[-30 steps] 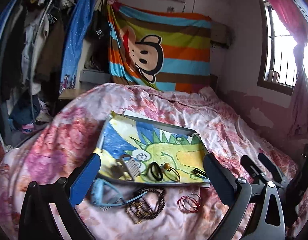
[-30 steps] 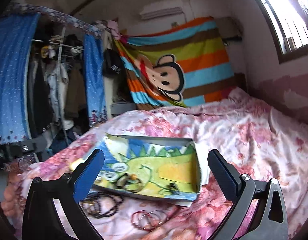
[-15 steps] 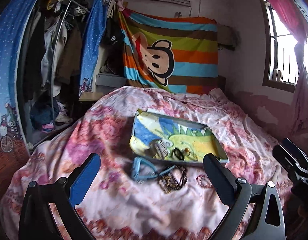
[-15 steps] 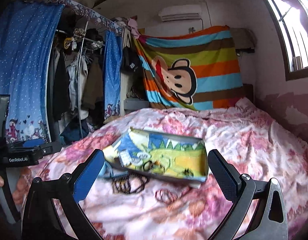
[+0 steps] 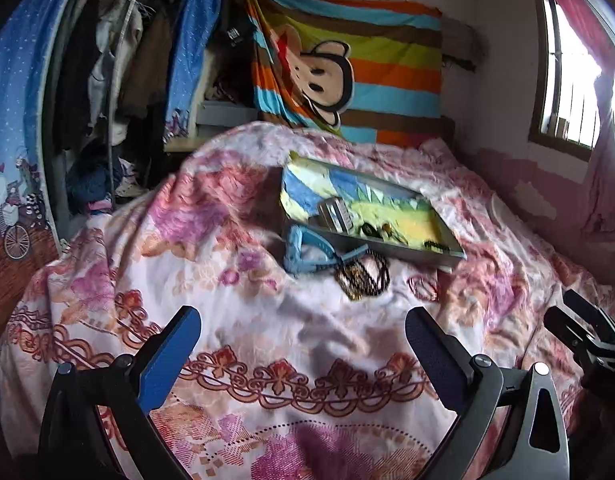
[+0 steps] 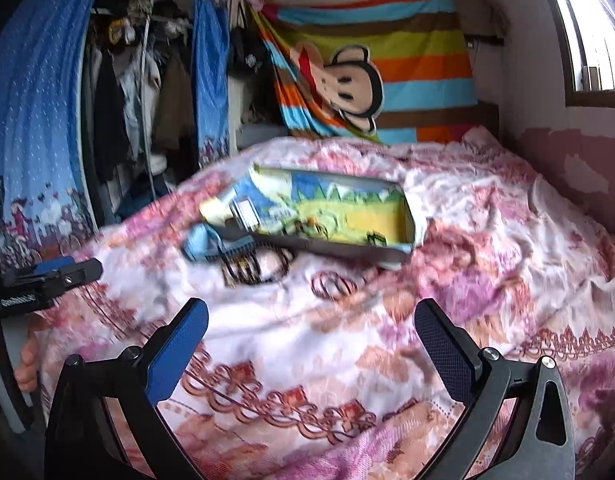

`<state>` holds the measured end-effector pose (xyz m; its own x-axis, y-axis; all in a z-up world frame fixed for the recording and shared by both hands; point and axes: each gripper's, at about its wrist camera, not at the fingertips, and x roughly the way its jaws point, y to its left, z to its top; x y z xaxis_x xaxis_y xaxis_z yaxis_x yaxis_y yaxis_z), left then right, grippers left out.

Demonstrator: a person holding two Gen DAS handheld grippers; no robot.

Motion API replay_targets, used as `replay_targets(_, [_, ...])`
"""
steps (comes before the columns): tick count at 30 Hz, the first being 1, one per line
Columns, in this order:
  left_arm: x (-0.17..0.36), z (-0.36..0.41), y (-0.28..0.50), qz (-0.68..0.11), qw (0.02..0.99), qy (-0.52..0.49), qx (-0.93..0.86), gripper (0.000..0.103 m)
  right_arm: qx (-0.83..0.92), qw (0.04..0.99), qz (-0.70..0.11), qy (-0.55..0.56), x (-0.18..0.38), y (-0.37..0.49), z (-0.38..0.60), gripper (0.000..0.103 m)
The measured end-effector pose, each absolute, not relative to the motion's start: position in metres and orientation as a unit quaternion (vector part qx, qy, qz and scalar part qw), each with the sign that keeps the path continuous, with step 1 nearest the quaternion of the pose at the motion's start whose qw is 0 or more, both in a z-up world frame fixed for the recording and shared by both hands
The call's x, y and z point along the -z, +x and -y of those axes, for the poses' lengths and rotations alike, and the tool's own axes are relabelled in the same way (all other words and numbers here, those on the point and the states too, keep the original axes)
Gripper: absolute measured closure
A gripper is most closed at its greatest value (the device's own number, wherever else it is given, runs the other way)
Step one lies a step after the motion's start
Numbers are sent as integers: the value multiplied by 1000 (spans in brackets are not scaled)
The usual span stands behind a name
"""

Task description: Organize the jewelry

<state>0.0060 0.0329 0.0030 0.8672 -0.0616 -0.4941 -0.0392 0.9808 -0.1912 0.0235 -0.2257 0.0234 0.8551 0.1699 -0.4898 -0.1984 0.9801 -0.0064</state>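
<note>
Pink floral bedding (image 5: 291, 340) covers the bed and fills the ground under both pairs of fingers. The left gripper (image 5: 303, 344) hangs over the near part of the bed with its fingers spread wide and nothing between them; the right gripper (image 6: 311, 340) is the same, wide apart and empty over the printed border of the cover. Off beyond the left fingers' right side, the other tool shows as a dark shape at the frame edge; off the right fingers' left side, a hand (image 6: 25, 364) grips the handle of the left tool.

Ahead of both pairs of fingers, well apart from them, loose pieces lie on the bedding: thin red bangles (image 5: 423, 286) ahead and slightly right, a dark beaded necklace (image 5: 363, 276) just left of them, and a light blue band (image 5: 307, 250) left again, touching the near wall of the box. Beyond these sits the shallow box (image 5: 447, 250), lined with a green dinosaur drawing. Inside it lie a striped clip-like piece (image 5: 335, 212) and a few small dark and gold items (image 5: 377, 230), perhaps rings or hair ties; blur in the right view keeps them unclear.

Farther back hang a striped monkey blanket (image 5: 367, 68) and a clothes rack (image 5: 119, 60) behind blue curtains to the left.
</note>
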Motion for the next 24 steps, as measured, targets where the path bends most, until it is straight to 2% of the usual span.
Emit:
replay_targets(5, [10,-33,25,-295,949,-105,36,0,-106,952,-288,-18,-10,41,243,2])
replay_targets(19, [21,-40,89,-322,937,-130,42,0,-125,923,-363,32,16,92,268,2])
replay_targets(24, [27,-26,109,-339,931,-116,73,7,-139,911,-384,59,27,103,269,2])
